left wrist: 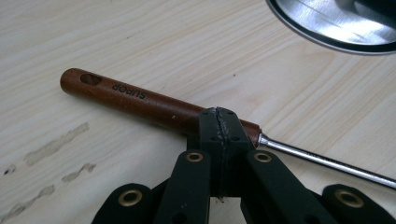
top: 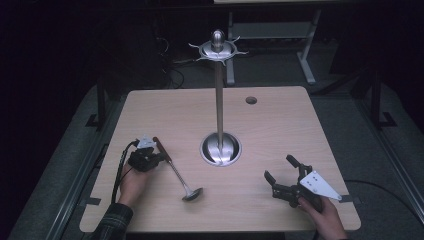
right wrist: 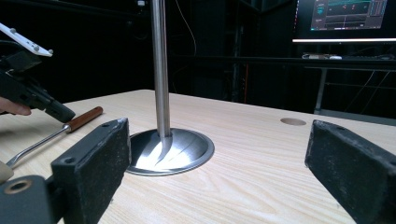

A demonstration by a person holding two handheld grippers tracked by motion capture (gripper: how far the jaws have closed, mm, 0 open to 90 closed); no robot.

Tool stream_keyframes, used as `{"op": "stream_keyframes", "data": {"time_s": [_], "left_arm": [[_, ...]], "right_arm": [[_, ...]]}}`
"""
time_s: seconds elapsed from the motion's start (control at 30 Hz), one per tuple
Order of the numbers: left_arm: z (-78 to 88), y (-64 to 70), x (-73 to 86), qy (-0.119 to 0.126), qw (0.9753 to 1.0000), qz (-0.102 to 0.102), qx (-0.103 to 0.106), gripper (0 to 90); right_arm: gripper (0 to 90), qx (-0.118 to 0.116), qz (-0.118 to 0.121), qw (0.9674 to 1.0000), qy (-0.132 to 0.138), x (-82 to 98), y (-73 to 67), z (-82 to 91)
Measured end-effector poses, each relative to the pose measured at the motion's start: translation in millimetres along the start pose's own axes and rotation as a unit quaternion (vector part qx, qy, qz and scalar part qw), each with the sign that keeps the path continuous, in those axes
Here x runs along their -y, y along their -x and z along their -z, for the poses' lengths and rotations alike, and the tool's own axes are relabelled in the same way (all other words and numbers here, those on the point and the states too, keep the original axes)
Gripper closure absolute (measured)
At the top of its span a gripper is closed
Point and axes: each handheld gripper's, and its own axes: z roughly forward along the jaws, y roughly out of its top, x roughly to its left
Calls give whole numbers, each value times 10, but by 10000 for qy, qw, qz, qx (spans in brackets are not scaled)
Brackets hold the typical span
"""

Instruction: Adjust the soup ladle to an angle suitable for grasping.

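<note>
On the wooden table (top: 280, 115), left gripper (top: 150, 159) is clamped shut over the brown-handled steel ladle (left wrist: 140, 101). Right gripper (top: 283, 175) sits wide open. Probably lifts next toward the tall steel hook stand (top: 219, 100).

The high view looks forward and down over the whole table (top: 280, 210). The left gripper view sits close above the tabletop, facing the ladle (left wrist: 140, 100) handle. The right gripper view looks low and level across the table (toward the stand (right wrist: 161, 70)), a thing all three share.
</note>
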Motion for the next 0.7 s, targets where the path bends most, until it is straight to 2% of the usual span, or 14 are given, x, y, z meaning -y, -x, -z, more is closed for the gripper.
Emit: {"op": "stream_keyframes", "data": {"time_s": [0.33, 0.7], "left_arm": [[-144, 73, -115, -30, 9997, -229, 56, 899], [-266, 139, -239, 5, 9993, -340, 123, 899]], "right_arm": [[63, 1, 8, 10000, 3, 0, 1, 0], [63, 1, 3, 10000, 4, 0, 1, 0]]}}
